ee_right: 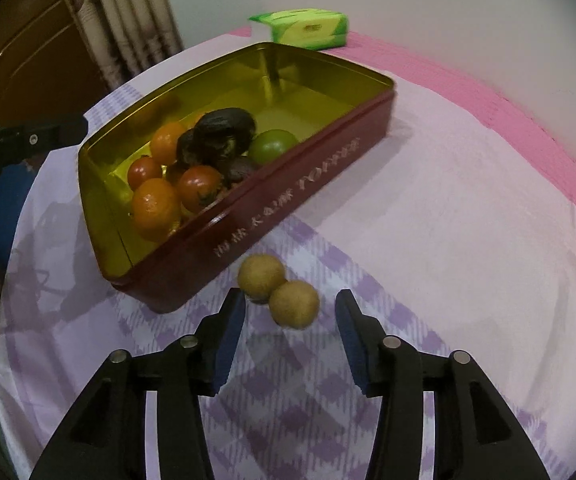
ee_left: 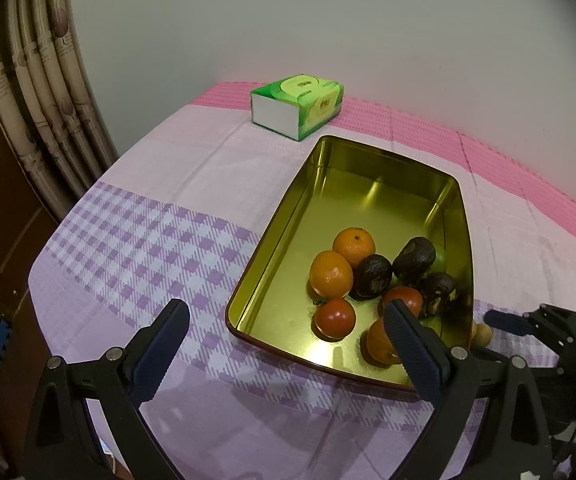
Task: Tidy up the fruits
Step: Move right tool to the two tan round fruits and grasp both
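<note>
Two tan fruits (ee_right: 278, 294) lie touching just outside the tin (ee_right: 288, 200), directly ahead of the right gripper (ee_right: 289, 312), whose part-open jaws are empty, while the left gripper (ee_left: 288, 336) hangs wide and empty over the tin's near end

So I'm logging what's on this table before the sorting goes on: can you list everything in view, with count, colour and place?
tin: one, dark red outside and gold inside, middle of the table
oranges: three, orange, in the tin's near end
tomatoes: two, red, in the tin among the oranges
dark fruits: three, blackish brown and wrinkled, in the tin
green fruit: one clearly seen, green, in the tin beside the dark ones
round fruits: two, tan, touching each other on the cloth just outside the tin
tissue pack: one, green, beyond the tin
tablecloth: one, pink and purple check
curtain: beige, at left
left gripper: open, empty
right gripper: open, just short of the tan fruits
</note>
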{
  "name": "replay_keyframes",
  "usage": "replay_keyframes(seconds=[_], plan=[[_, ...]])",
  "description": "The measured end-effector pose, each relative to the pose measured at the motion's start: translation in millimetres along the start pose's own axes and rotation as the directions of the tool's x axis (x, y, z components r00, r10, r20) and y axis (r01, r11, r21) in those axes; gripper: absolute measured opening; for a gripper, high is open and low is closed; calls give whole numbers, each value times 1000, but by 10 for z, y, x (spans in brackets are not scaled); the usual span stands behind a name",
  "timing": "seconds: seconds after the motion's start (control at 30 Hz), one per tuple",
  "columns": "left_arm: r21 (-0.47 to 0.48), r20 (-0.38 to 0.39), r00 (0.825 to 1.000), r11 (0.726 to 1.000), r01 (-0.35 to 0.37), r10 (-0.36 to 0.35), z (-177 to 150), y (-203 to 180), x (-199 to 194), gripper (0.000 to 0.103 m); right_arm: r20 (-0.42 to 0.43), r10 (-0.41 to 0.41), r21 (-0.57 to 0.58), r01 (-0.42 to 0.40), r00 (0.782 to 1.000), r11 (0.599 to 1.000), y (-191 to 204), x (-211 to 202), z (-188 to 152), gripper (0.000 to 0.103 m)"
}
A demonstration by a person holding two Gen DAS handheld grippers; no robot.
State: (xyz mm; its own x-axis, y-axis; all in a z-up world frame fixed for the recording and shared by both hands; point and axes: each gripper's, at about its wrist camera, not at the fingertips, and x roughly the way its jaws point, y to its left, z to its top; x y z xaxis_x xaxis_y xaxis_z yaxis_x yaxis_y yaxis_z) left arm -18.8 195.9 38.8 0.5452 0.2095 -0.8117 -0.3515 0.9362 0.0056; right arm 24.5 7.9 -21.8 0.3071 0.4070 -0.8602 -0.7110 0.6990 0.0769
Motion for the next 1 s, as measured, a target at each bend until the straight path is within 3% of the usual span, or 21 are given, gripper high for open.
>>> replay_keyframes(seconds=[0.27,0.43,1.0], plan=[[1,-3,1000,1000,2,-2,2,1,8,97,2,-7,-23,7,1000,1000,80,93,89,47],[0,-3,1000,1000,1,-1,-1,-2,5,97,10,-36,-29,37,999,999,115,85,69,36],[6,1,1000,1000,-4,4,-11,-9,4,97,29,-70,88,67,997,994,-36,2,6,36]])
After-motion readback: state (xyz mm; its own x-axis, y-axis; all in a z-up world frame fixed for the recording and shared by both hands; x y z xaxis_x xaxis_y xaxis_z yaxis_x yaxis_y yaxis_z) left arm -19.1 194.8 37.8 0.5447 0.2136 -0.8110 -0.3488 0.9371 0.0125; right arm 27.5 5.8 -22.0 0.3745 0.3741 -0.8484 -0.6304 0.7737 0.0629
